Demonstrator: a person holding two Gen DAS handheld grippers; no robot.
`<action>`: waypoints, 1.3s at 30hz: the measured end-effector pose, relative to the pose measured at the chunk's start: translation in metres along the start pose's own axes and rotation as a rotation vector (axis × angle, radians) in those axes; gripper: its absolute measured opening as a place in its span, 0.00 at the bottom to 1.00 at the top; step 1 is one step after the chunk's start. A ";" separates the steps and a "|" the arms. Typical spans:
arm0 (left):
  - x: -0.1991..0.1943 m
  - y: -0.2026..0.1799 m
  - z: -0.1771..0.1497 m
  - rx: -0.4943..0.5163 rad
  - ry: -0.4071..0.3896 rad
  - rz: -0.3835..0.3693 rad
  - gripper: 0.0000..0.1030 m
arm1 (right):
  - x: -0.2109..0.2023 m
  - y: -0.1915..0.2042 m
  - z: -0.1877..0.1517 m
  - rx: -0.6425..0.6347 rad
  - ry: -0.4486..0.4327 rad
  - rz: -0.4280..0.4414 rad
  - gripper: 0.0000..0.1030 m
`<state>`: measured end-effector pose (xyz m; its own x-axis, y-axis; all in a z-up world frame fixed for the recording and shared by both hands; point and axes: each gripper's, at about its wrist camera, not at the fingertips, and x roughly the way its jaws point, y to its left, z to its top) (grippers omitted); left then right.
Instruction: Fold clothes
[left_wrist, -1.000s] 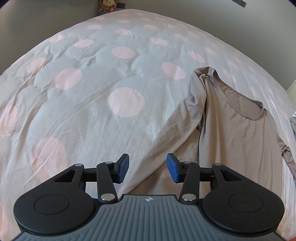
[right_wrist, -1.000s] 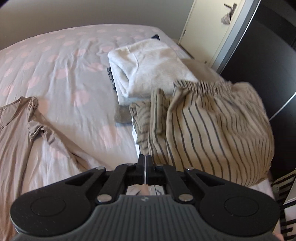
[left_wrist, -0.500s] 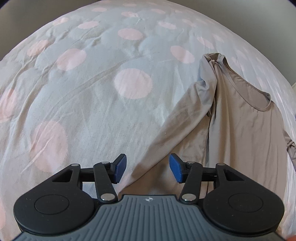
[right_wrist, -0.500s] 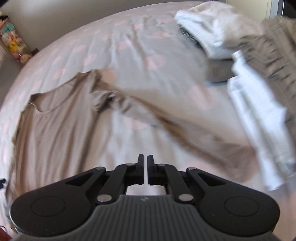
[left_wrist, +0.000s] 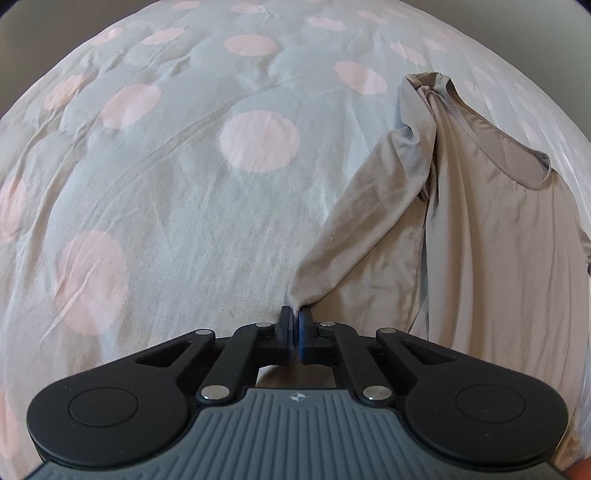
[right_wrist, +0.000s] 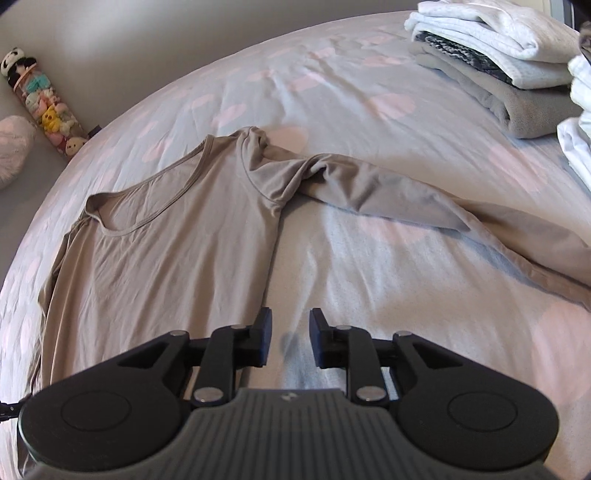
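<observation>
A beige long-sleeved top (left_wrist: 491, 229) lies flat on the dotted bedspread (left_wrist: 177, 192), neckline away from me. My left gripper (left_wrist: 294, 326) is shut on the end of its left sleeve (left_wrist: 369, 218), which runs up to the shoulder. In the right wrist view the top (right_wrist: 166, 236) lies at the left and its other sleeve (right_wrist: 399, 192) stretches out to the right. My right gripper (right_wrist: 290, 338) is open and empty, low over the sheet just beside the top's side hem.
A stack of folded clothes (right_wrist: 495, 70) sits at the far right of the bed, with white garments (right_wrist: 580, 122) at the right edge. Plush toys (right_wrist: 48, 110) line the wall beyond the bed's left edge.
My left gripper moved down and shut on the sleeve end. My right gripper swung left from the clothes pile to the top and opened.
</observation>
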<state>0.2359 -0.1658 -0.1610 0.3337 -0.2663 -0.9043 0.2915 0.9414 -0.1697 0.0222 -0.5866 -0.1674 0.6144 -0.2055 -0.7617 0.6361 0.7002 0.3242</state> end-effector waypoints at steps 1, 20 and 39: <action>-0.003 0.003 0.003 -0.016 -0.010 -0.002 0.00 | 0.000 -0.003 0.000 0.013 -0.005 0.003 0.25; -0.023 0.076 0.159 0.075 -0.154 0.349 0.00 | 0.010 0.007 0.002 -0.065 -0.061 -0.001 0.25; 0.021 0.048 0.195 0.245 -0.213 0.284 0.36 | 0.017 0.011 0.032 -0.137 -0.093 0.026 0.36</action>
<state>0.4313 -0.1666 -0.1113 0.6018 -0.0643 -0.7960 0.3568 0.9134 0.1960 0.0548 -0.6046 -0.1586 0.6744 -0.2436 -0.6970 0.5537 0.7914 0.2592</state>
